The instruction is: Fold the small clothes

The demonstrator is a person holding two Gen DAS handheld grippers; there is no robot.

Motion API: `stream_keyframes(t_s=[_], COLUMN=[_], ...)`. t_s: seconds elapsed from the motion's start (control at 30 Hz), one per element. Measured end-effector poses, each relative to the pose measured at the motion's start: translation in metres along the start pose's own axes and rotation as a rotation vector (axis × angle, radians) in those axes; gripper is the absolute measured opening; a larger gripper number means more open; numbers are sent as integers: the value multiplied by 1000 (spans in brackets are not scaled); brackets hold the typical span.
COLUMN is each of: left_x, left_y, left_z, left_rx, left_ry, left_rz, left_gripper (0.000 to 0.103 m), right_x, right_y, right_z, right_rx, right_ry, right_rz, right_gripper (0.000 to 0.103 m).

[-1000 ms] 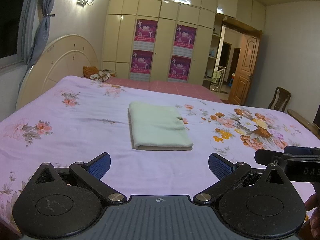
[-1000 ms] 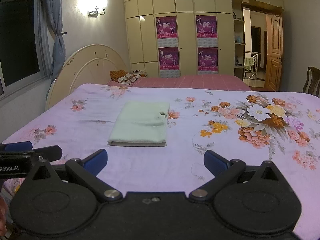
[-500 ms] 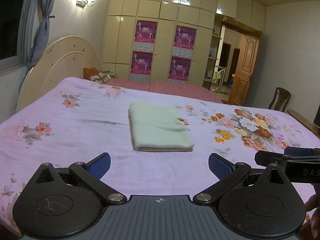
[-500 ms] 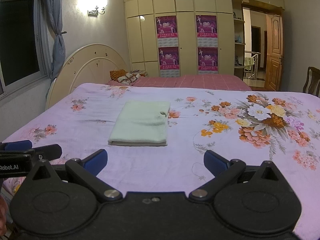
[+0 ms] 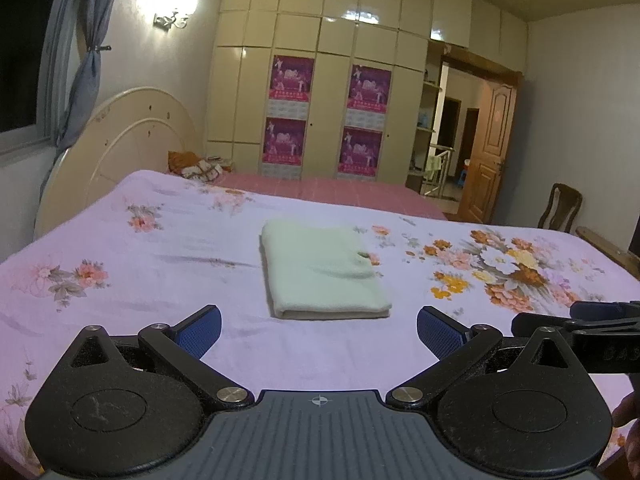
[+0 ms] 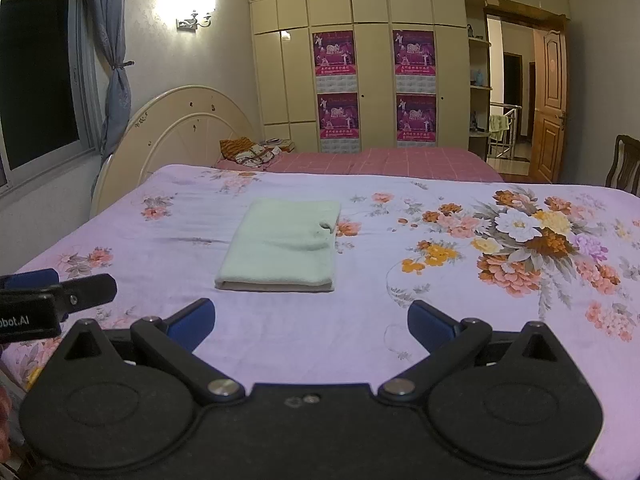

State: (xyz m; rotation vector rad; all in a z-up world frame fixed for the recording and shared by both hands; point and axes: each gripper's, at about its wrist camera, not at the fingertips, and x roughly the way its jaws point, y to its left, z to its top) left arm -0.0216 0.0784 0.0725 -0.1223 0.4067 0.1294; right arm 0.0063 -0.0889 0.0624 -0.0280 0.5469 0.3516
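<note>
My left gripper (image 5: 319, 330) is held over the near edge of the bed, jaws spread wide, with nothing between the blue pads (image 5: 200, 330). My right gripper (image 6: 311, 322) is in the same condition: jaws fully apart, pads (image 6: 430, 326) clear of any fabric, holding nothing. Both grippers are above the lilac floral sheet (image 5: 160, 264) and well short of the garment.

The pale green garment (image 5: 322, 274) lies folded into a flat rectangle near the middle of the bed. In the right wrist view the same garment (image 6: 282, 246) shows its folded edge facing me, with the layers stacked evenly. A small notch interrupts its right-hand side. It rests flat on the sheet, apart from both grippers.

The right gripper's finger appears at the right edge of the left wrist view; the left gripper's finger appears at the left edge of the right wrist view. The two grippers are side by side.

Behind the bed: a cream headboard (image 6: 180, 128), a wardrobe (image 6: 372, 60) carrying magenta posters, and an open wooden door (image 6: 548, 104).
</note>
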Motion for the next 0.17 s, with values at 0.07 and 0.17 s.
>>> stream_keyframes(t_s=[0.07, 0.17], left_x=[0, 2], left_y=[-1, -2], left_z=[0, 0], left_rx=[9, 1], left_ry=[-6, 9], left_rz=[-1, -17], left_gripper=[103, 103], right_x=[1, 1], right_y=[0, 0], right_z=[1, 1], right_rx=[-1, 0], right_ry=[-1, 0], right_rz=[2, 2], right_gripper=[102, 102])
